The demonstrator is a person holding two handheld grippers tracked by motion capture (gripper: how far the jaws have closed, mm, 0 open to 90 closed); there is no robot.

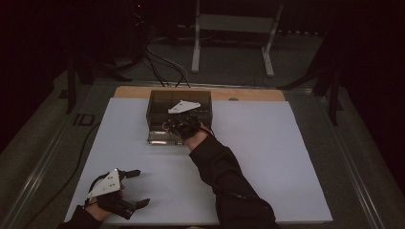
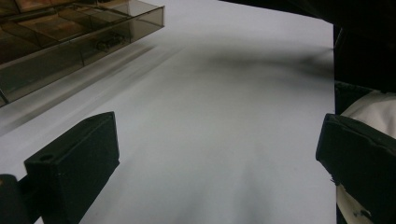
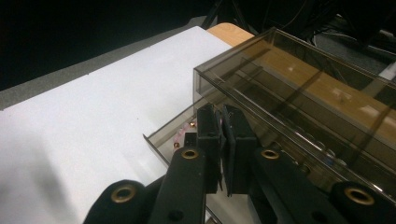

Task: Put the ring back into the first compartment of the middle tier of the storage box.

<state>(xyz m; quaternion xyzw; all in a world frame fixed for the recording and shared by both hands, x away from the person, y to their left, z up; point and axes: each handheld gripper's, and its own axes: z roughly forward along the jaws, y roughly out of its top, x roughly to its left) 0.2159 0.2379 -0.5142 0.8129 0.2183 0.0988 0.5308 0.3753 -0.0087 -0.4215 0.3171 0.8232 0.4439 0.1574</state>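
A smoky see-through compartment box [image 1: 157, 102] stands at the back middle of the white sheet [image 1: 267, 157]. My right gripper [image 1: 177, 126] reaches into its front part, a grey three-cornered plate [image 1: 184, 107] on top of it. In the right gripper view its jaws are pressed together, with the right gripper [image 3: 224, 140] against the box wall [image 3: 289, 93] above a shallow tray [image 3: 161, 140] holding small pinkish bits. Whether anything thin sits between the pads I cannot tell. My left gripper [image 1: 141, 187] rests open at the front left with nothing between its fingers [image 2: 70, 168], and the box [image 2: 70, 42] lies to the upper left in its view.
A wooden table edge [image 1: 133, 91] shows behind the white sheet. A cable [image 1: 81, 152] trails off the left side. On the floor beyond are more cables [image 1: 162, 62] and a white metal stand [image 1: 196, 43]. Bare sheet spreads to the right.
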